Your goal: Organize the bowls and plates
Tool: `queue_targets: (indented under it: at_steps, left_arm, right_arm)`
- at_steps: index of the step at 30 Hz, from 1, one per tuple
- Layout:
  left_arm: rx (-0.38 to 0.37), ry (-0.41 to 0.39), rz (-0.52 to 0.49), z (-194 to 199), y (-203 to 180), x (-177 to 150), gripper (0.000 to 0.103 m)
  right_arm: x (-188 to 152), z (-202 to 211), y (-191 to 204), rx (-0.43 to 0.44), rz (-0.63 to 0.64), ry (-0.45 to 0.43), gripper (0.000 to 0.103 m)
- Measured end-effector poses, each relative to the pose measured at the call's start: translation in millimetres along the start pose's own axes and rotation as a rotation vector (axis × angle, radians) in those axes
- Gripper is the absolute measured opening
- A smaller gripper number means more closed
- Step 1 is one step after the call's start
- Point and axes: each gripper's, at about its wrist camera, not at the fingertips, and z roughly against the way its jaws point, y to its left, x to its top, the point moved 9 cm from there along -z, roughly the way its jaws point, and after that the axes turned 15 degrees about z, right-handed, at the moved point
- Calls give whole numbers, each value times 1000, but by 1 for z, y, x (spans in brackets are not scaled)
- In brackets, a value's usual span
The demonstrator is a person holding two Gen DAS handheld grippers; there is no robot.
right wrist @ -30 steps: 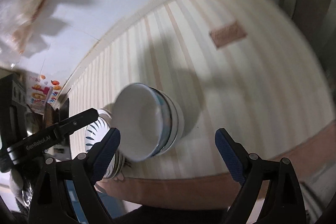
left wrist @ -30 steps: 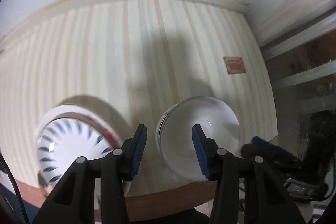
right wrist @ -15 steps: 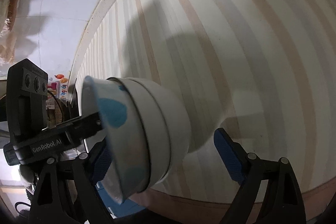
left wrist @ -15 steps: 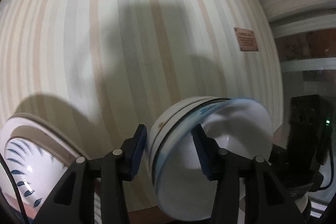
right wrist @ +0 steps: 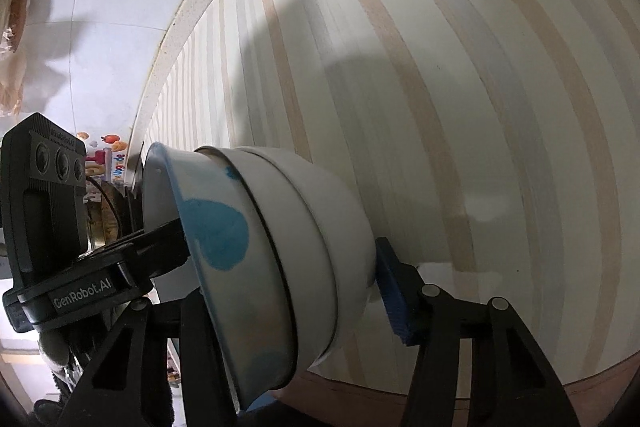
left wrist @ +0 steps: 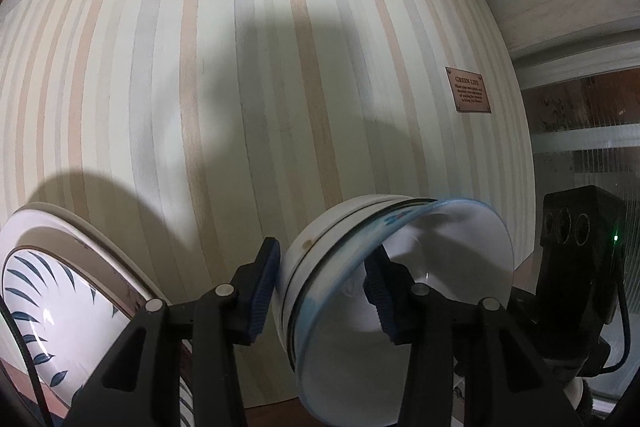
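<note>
A stack of nested white bowls (left wrist: pixel 328 255), the top one with blue marks, stands near the front edge of the striped table (left wrist: pixel 200 87). My left gripper (left wrist: pixel 320 267) straddles the stack's wall with one finger outside and one inside the top bowl. Its jaws are closing and the pads press on that wall. In the right wrist view the bowl stack (right wrist: pixel 312 227) fills the space between the jaws of my right gripper (right wrist: pixel 288 275), which are closing. The right finger's blue pad (right wrist: pixel 390 287) sits just beside the lowest bowl; the other finger is hidden behind the stack.
A pile of plates (left wrist: pixel 40 307) with a blue leaf pattern lies at the left, close to the bowls. A brown label (left wrist: pixel 468 89) is fixed to the cloth at the right. The table's brown front edge (right wrist: pixel 560 379) runs just below the bowls. A wall borders the far side.
Both grippers have come down onto the bowl stack. The left fingers now straddle its wall, and the right jaws have narrowed from wide open to close around it.
</note>
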Motion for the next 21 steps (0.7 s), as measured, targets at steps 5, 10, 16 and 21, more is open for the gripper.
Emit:
queue_targets:
  at_steps: [5,10,16,21]
  left_arm:
    - [5,-3,1,3,2,0,40]
    - [16,-12,-5,7,1,1,41]
    - [19,-30,-7,16,1,0,41]
    - [22,-44,-5,32,7,0,41]
  right_arm:
    - [-2,1,-1,6,-7,-3,57]
    - [-2,3,0,17,-12,-4,57]
    - [0,8,10,25,-5,-9,57]
    - [1,12,22,34,9,-7,57]
